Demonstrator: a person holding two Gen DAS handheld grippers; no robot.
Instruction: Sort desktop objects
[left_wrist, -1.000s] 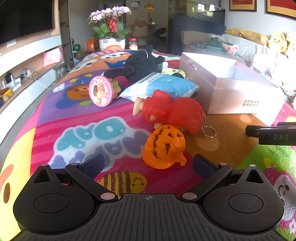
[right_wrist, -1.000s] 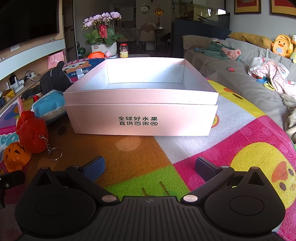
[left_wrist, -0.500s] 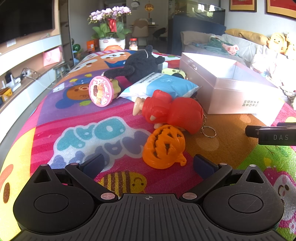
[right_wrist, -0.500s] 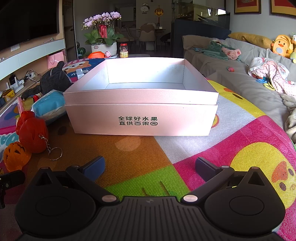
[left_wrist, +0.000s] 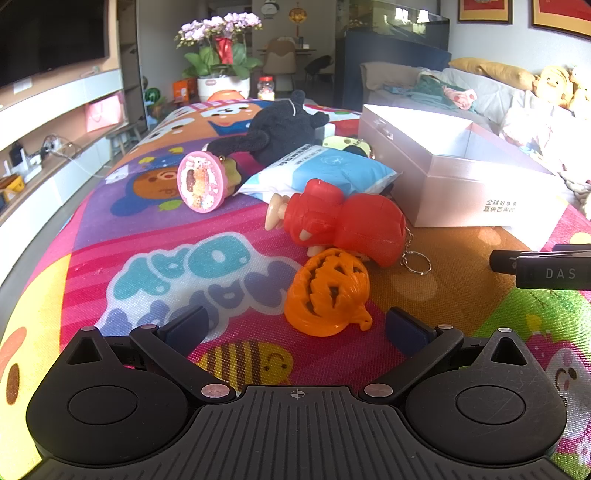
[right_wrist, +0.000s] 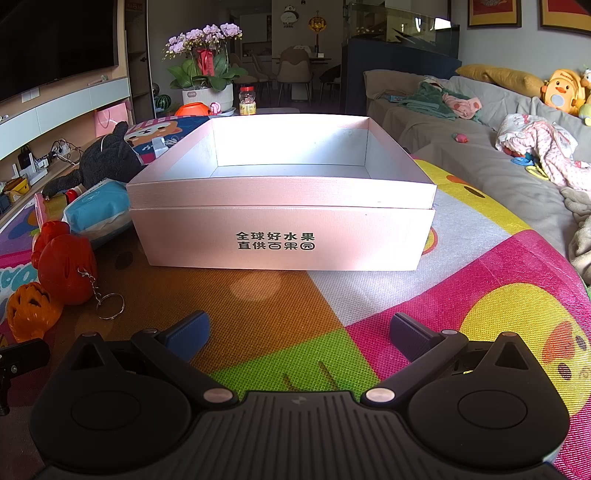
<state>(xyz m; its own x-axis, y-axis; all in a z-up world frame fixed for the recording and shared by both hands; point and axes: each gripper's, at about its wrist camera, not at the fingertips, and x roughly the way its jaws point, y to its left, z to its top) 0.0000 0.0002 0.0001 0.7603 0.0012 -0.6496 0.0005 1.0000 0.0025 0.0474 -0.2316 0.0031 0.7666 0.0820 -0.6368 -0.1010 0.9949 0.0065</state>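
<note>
My left gripper (left_wrist: 295, 328) is open and empty, low over the colourful mat. An orange pumpkin toy (left_wrist: 327, 293) lies just ahead of its fingers, right of centre. Behind it lie a red toy with a keyring (left_wrist: 347, 221), a blue tissue pack (left_wrist: 325, 171), a pink round toy (left_wrist: 199, 182) and a black plush (left_wrist: 280, 131). An open pink box (right_wrist: 284, 199) stands in front of my right gripper (right_wrist: 297, 332), which is open and empty. The box looks empty inside. The box also shows in the left wrist view (left_wrist: 454, 173).
The other gripper's tip (left_wrist: 543, 266) shows at the right edge of the left wrist view. A sofa with clothes (right_wrist: 517, 147) runs along the right. A flower pot (right_wrist: 207, 85) and a jar (right_wrist: 247, 101) stand at the far end. A TV shelf (left_wrist: 44, 122) is left.
</note>
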